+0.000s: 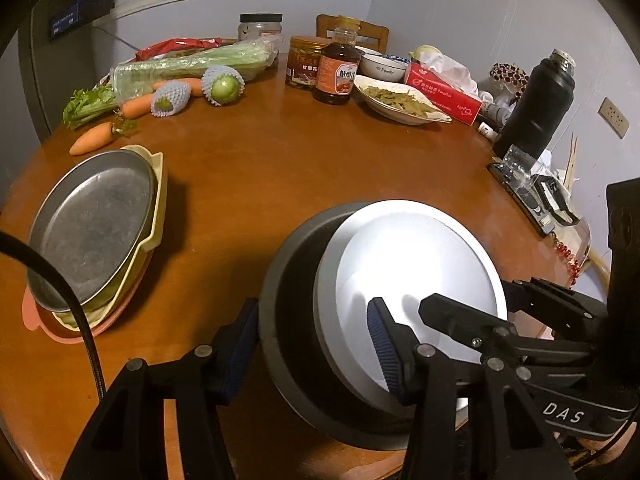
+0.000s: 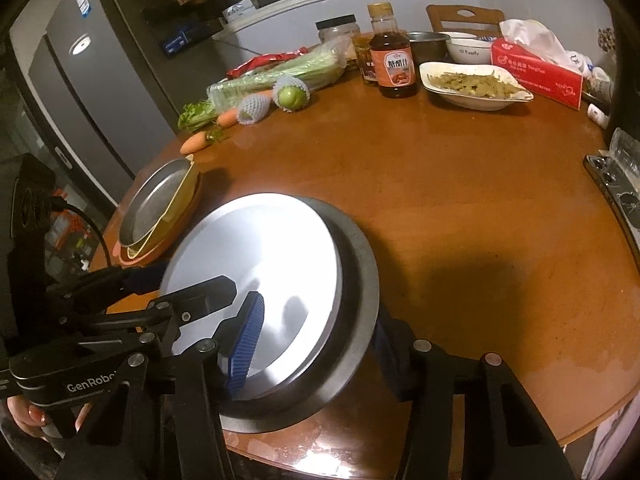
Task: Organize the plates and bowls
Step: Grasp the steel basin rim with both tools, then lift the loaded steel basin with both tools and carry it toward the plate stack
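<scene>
my left gripper (image 1: 314,364) is spread, one pad outside the dark bowl's (image 1: 288,320) wall, the other inside on the bright plate (image 1: 420,264). my right gripper (image 2: 316,344) is spread the same way from the opposite side. the plate sits tilted in the bowl at the near table (image 1: 320,152) edge. a steel plate (image 1: 92,228) tops the stack to the left.
</scene>
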A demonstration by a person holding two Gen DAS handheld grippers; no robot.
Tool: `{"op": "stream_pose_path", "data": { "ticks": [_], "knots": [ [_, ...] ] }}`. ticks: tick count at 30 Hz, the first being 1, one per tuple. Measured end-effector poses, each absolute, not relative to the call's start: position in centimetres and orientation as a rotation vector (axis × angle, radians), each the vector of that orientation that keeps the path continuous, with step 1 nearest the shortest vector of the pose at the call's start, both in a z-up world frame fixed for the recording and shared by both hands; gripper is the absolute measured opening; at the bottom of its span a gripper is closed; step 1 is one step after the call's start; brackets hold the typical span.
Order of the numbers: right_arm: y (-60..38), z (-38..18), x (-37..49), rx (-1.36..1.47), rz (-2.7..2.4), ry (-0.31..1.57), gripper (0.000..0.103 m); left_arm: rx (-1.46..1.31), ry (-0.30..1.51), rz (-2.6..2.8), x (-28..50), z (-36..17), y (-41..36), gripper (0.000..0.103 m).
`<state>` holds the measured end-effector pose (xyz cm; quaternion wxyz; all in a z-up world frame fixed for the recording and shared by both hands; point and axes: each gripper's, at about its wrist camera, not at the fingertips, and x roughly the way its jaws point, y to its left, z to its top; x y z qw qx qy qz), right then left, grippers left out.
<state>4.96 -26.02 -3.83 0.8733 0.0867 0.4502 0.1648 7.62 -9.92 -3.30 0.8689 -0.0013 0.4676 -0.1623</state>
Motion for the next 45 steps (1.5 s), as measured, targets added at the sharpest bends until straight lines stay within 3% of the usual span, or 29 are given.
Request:
{"op": "stream_pose_path", "data": {
  "ticks": [27, 45],
  "knots": [
    [-24.9, -1.1, 7.6, 0.163, 0.37, 0.906, 0.053, -0.002, 0.929, -0.298, 9.8, 0.2, -8.6, 0.052],
    [-18.6, 3.1, 11.0, 0.122, 0.475, 0.862, 0.053, -0.041, 0.879, -0.186, 11.5, 4.3, -1.6, 0.052]
  ]
}}
